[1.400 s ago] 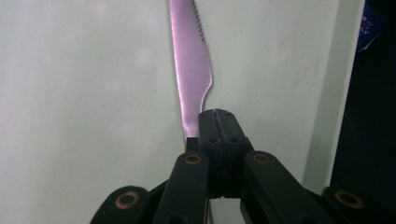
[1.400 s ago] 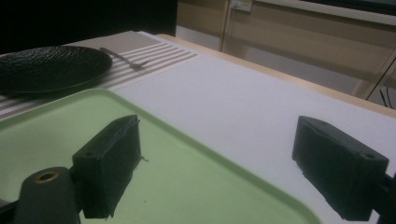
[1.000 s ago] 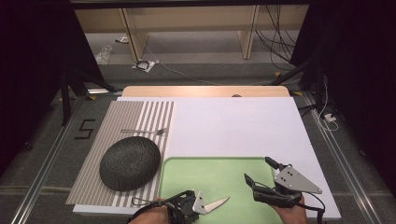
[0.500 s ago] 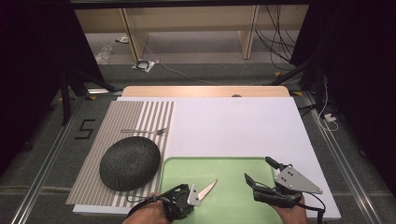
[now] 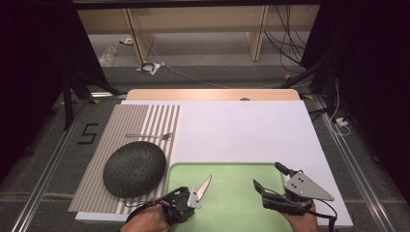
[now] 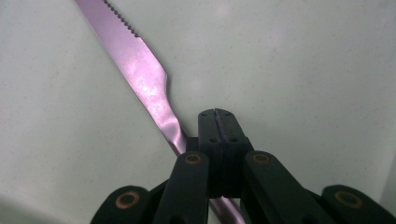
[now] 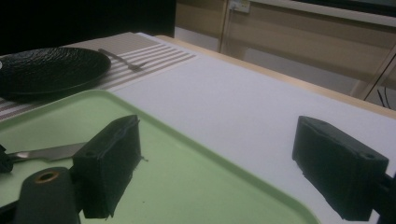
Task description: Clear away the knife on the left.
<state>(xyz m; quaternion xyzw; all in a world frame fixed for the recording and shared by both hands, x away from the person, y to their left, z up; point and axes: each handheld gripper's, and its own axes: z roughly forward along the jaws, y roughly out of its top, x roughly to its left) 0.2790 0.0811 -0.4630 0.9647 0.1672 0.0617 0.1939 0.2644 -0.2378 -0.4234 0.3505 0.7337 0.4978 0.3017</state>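
Observation:
A steel knife [image 5: 203, 186] hangs over the near left part of the green tray [image 5: 232, 166], its serrated blade pointing away and to the right. My left gripper [image 5: 191, 198] is shut on the knife's handle. In the left gripper view the black jaws [image 6: 216, 114] meet, and the knife [image 6: 144, 79] runs out from under them to the upper left. My right gripper [image 5: 267, 175] stands open above the tray's right side with nothing between its pads [image 7: 112, 163]. The right gripper view catches the knife [image 7: 46, 151] at its left edge.
A black textured plate [image 5: 134, 168] lies on the striped mat [image 5: 145, 116] left of the tray. A fork [image 5: 150, 136] rests on the mat beyond the plate. White table surface [image 5: 241, 130] stretches behind the tray, with a wooden edge at the far side.
My left gripper has carried the knife leftward and slightly away over the tray, and the blade now points more steeply away. The right gripper has stayed where it was.

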